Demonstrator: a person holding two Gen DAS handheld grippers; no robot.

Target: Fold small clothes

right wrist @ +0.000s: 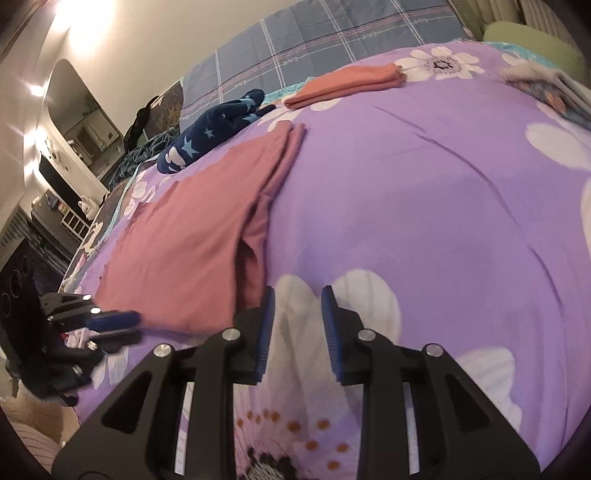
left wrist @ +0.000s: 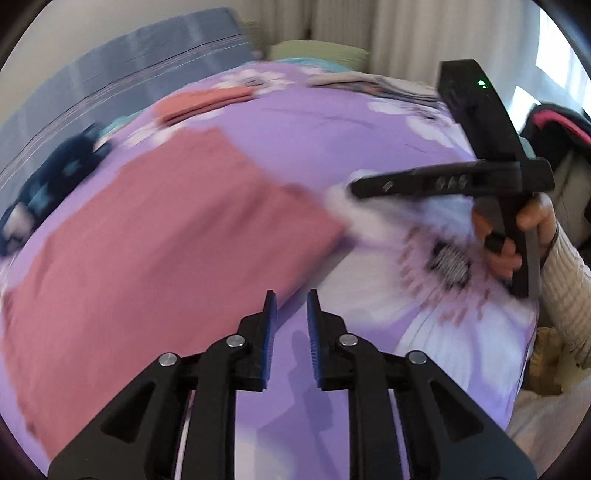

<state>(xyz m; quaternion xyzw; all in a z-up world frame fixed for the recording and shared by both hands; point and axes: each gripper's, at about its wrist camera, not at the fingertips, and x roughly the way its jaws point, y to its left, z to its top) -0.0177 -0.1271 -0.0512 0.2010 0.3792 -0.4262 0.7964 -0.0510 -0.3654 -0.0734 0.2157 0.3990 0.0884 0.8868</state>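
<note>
we list: pink garment (right wrist: 192, 236) flat on the bed (right wrist: 424, 221); left hand-held gripper (left wrist: 291, 306) and right hand-held gripper (right wrist: 297, 306) both spread, holding nothing.

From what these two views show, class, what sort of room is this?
Most likely a bedroom: clothes lie on a purple floral duvet, a blue plaid quilt behind it, curtains beyond.

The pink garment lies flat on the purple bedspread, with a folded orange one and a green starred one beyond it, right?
Nearly: the starred one is navy, not green, as the right wrist view shows. The pink garment does lie flat on the purple bedspread, the folded orange one beyond it.
</note>
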